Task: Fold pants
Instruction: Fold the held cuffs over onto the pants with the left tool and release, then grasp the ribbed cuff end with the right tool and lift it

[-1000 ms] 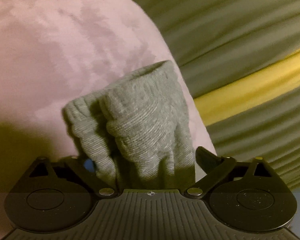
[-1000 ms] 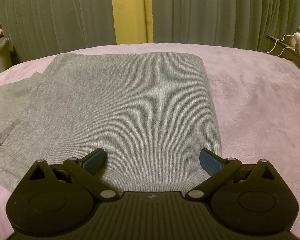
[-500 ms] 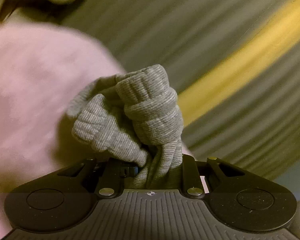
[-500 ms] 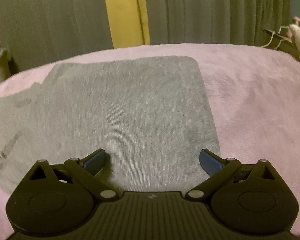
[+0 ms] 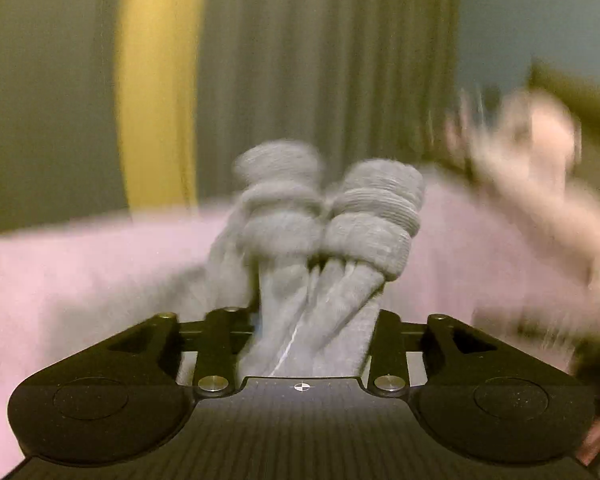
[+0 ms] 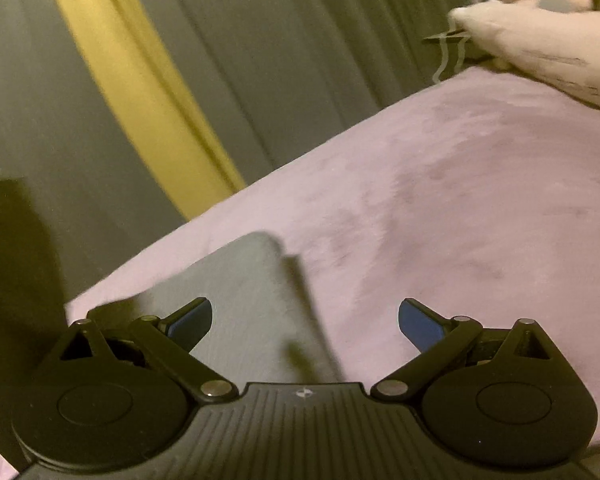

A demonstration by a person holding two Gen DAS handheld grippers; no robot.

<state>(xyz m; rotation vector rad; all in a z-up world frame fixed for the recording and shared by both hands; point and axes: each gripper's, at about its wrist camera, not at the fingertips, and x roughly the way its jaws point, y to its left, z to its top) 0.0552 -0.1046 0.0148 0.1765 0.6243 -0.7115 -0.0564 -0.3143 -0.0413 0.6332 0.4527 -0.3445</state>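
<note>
My left gripper [image 5: 312, 320] is shut on the bunched ribbed cuffs of the grey pants [image 5: 328, 236] and holds them up above the pink bed; the view is motion-blurred. In the right wrist view a corner of the grey pants [image 6: 240, 292] lies flat on the pink blanket [image 6: 460, 208]. My right gripper [image 6: 304, 320] is open and empty, with its left finger over the pants corner and its right finger over bare blanket.
Grey curtains with a yellow strip [image 6: 136, 92] hang behind the bed. A pale pillow and plush toy [image 6: 540, 32] lie at the far right edge of the bed. A blurred pale shape [image 5: 540, 160] shows at the right of the left wrist view.
My left gripper closed on the pants cuffs, lifted them and swung round toward the curtains. My right gripper stayed open, tilted and shifted right, so only a corner of the pants shows now.
</note>
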